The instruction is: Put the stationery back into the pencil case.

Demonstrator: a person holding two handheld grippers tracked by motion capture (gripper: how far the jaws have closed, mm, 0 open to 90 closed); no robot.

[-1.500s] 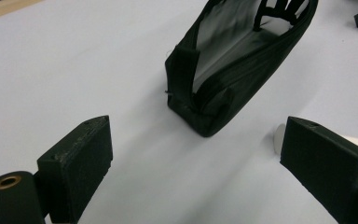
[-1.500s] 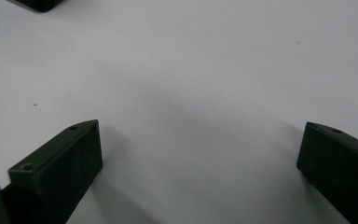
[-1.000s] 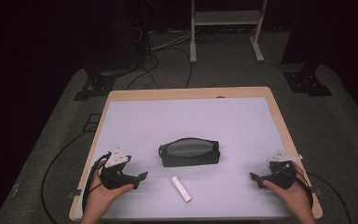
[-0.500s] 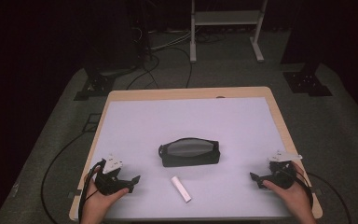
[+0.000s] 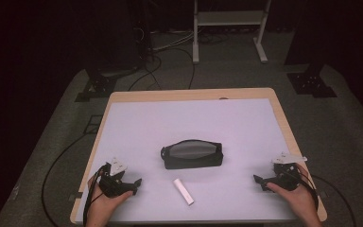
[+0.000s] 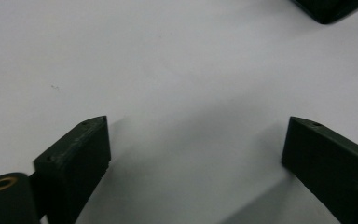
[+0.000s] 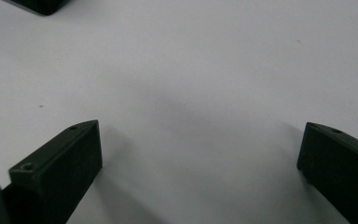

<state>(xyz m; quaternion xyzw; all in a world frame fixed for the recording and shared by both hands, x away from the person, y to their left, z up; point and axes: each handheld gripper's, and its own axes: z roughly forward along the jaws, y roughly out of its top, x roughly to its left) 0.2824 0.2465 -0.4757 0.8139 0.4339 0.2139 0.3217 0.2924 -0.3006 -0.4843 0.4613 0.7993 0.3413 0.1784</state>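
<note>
A dark zipped pouch [image 5: 192, 154] lies in the middle of the white table top [image 5: 189, 123]. A small white stick-shaped object [image 5: 183, 191] lies just in front of it. My left gripper [image 5: 134, 183] rests on the table at the near left, open and holding nothing, its jaws wide apart over bare white surface [image 6: 196, 140]. A corner of the pouch [image 6: 328, 9] shows at the top right of the left gripper view. My right gripper [image 5: 259, 181] rests at the near right, also open and holding nothing [image 7: 200, 144]. A corner of the pouch [image 7: 37, 5] shows at the top left of the right gripper view.
The table has a wooden rim [image 5: 189, 93]. Beyond it, dark floor holds cables [image 5: 156, 71], black stand feet [image 5: 99, 87] and a white metal frame [image 5: 227, 28]. A cable [image 5: 59, 161] trails off the table's left side.
My left gripper has drawn back toward the table's near left edge and lowered onto the surface. The right gripper has barely moved.
</note>
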